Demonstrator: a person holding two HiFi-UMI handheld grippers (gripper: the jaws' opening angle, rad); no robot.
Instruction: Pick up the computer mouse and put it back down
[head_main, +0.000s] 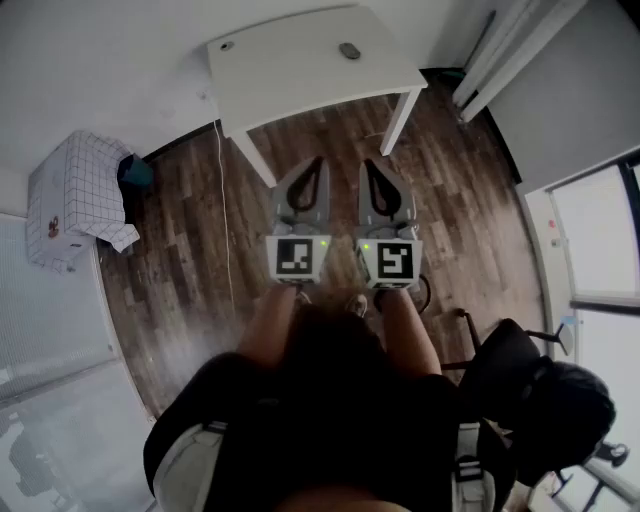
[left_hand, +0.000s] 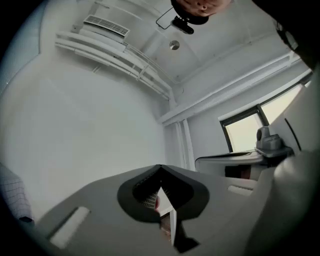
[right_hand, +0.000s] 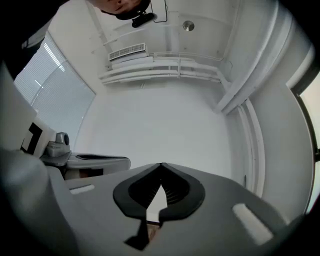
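step: pre-reach, nothing grabbed yet | left gripper (head_main: 316, 164) + right gripper (head_main: 369, 165): both closed, empty | computer mouse (head_main: 349, 50): way off on far white counter (head_main: 285, 75) | next: probably walk up, open one

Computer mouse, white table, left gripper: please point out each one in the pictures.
computer mouse (head_main: 349, 50), head view, middle of its top.
white table (head_main: 290, 62), head view, bare part of its top.
left gripper (head_main: 317, 162), head view, between its fingertips.

office: white desk (head_main: 290, 62), dark chair (head_main: 508, 368)
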